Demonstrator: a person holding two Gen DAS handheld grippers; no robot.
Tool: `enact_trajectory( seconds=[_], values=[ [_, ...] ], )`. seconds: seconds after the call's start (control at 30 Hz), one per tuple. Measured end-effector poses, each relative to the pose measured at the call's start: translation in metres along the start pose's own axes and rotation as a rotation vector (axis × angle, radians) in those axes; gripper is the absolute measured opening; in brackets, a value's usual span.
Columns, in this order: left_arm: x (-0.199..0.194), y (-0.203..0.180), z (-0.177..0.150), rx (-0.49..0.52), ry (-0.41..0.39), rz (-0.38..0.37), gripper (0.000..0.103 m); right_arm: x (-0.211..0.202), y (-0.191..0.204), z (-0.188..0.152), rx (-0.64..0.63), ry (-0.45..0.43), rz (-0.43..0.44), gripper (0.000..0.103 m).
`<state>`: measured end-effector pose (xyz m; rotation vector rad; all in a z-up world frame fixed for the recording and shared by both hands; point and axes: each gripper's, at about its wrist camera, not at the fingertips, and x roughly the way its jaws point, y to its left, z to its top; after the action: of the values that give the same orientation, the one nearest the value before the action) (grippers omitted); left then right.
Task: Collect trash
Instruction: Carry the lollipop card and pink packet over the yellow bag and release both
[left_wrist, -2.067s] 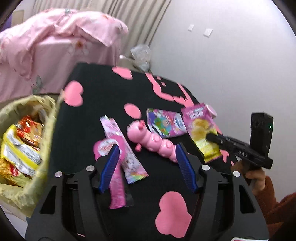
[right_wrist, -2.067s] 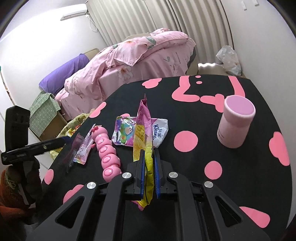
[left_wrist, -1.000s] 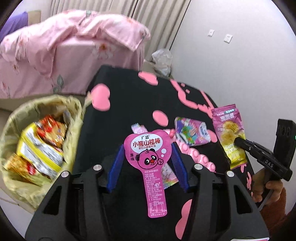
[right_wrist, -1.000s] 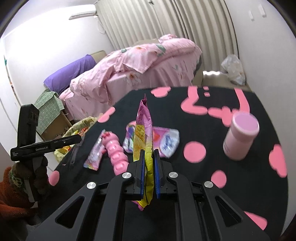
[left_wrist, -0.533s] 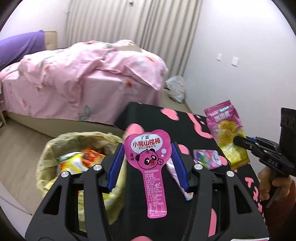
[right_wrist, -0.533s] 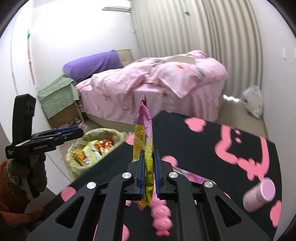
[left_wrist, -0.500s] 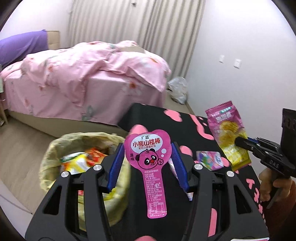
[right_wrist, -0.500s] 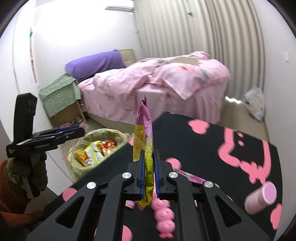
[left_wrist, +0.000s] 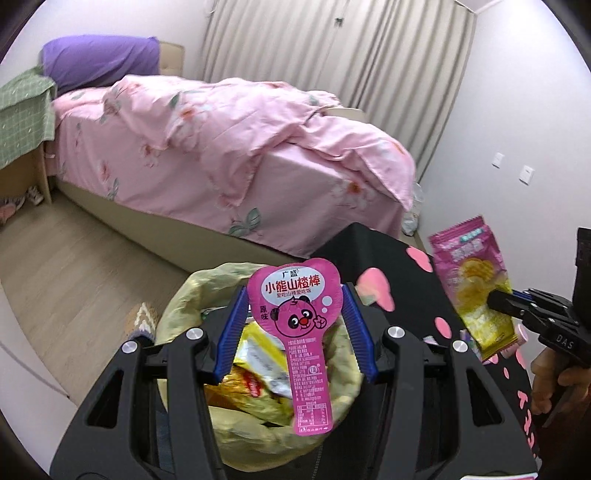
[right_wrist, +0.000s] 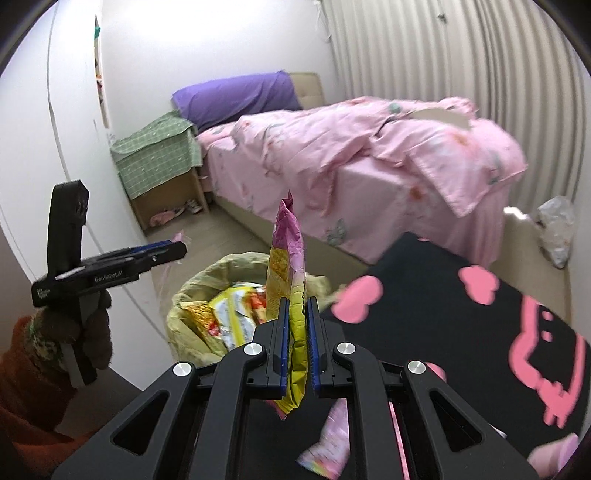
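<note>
Left wrist view — left gripper (left_wrist: 295, 325) clamped on pink lollipop wrapper (left_wrist: 295, 317) over the trash bag (left_wrist: 184, 295) beside the table edge; right gripper (right_wrist: 296, 339) clenched on chip packet (right_wrist: 288, 266) nearby — next, likely release both into the bag.

Two hand-held grippers: left gripper (left_wrist: 295, 328) and right gripper (right_wrist: 297, 343), each with two blue-padded fingers (left_wrist: 232, 328). Two wrappers held aloft: one pink lollipop-shaped wrapper (left_wrist: 295, 317), one pink-and-yellow snack packet (right_wrist: 290, 280). One lined trash bin (right_wrist: 207, 284) containing several wrappers, number indistinct. One black desk (right_wrist: 461, 325) with pink shapes. One bed (left_wrist: 221, 155); one purple pillow (left_wrist: 99, 62).
</note>
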<state>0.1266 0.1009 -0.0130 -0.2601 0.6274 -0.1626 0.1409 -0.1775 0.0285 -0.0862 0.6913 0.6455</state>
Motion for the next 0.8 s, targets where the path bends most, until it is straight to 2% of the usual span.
enact_trajectory(
  seconds=[0.13, 0.33, 0.6, 0.63, 0.7, 0.8],
  values=[
    [0.01, 0.021, -0.009, -0.043, 0.014, 0.031, 0.049, 0.043, 0.01, 0.011, 0.002, 0.049, 0.043, 0.011],
    [0.033, 0.044, -0.021, -0.118, 0.059, -0.012, 0.049, 0.113, 0.021, 0.018, -0.01, 0.154, 0.062, 0.011],
    [0.054, 0.061, -0.025, -0.165, 0.12, -0.035, 0.049, 0.149, 0.02, 0.007, 0.043, 0.208, 0.1, 0.011],
    [0.056, 0.063, -0.025, -0.174, 0.133, -0.047, 0.051, 0.151, 0.019, 0.006, 0.044, 0.209, 0.108, 0.011],
    [0.056, 0.067, -0.025, -0.198, 0.143, -0.086, 0.064, 0.158, 0.019, 0.003, 0.054, 0.225, 0.131, 0.012],
    [0.046, 0.069, -0.021, -0.208, 0.111, -0.079, 0.069, 0.161, 0.017, 0.001, 0.06, 0.234, 0.137, 0.014]
  ],
)
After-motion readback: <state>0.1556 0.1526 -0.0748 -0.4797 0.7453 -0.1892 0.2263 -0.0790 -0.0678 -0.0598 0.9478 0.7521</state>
